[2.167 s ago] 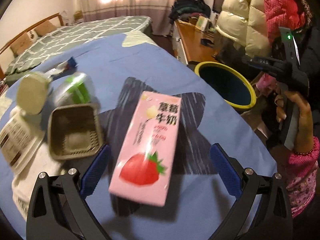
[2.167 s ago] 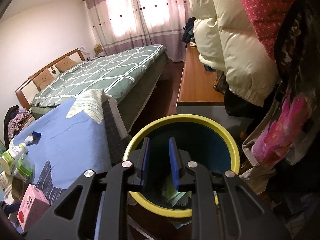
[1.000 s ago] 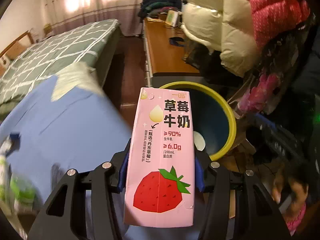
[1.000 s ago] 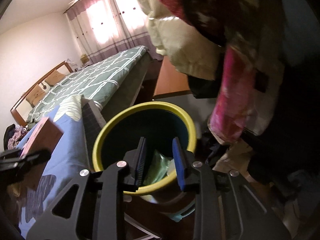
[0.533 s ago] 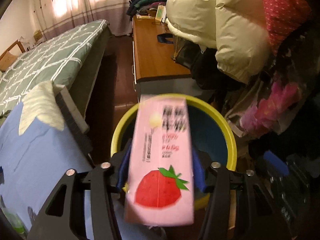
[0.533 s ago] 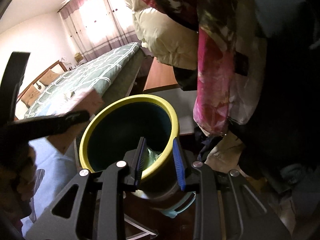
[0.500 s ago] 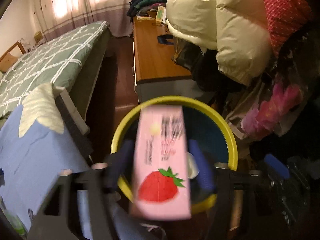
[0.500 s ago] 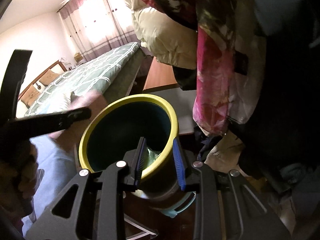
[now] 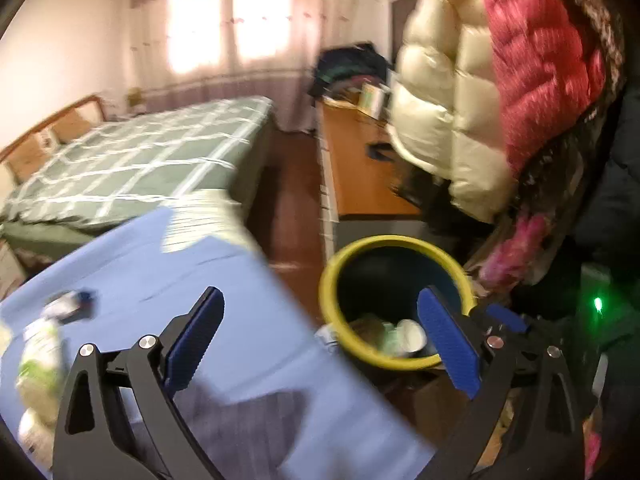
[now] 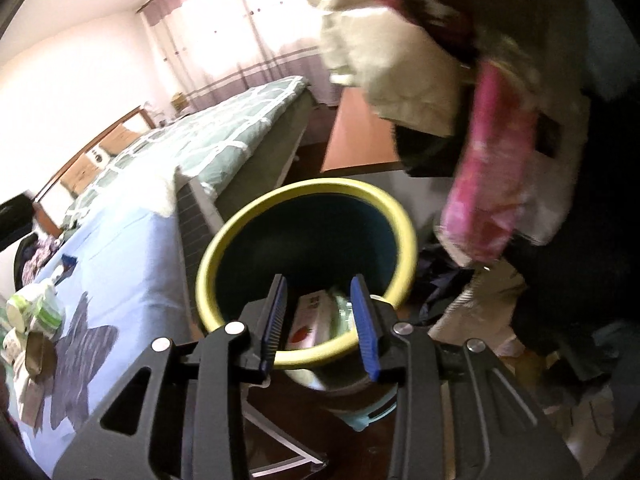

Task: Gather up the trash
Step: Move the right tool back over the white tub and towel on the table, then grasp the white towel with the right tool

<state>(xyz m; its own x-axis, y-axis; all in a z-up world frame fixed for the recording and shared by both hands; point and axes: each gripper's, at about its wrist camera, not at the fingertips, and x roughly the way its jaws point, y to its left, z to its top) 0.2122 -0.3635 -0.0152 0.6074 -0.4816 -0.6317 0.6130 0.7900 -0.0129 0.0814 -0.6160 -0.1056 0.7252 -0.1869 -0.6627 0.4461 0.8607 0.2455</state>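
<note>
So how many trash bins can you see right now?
1: the yellow-rimmed trash bin stands on the floor beside the blue-covered table, with the pink strawberry milk carton inside it. No others visible.

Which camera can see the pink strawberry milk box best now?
The right wrist camera. It looks down into the yellow-rimmed bin and shows the milk box lying inside, strawberry picture visible. The left wrist camera sees the bin's mouth too, but only blurry trash, no clear box.

Strong glare is cast by the curtained window [image 9: 224, 20] far ahead of both grippers. Motion blur is spread across both views, and straight lines are bent at the darkened fisheye edges.
</note>
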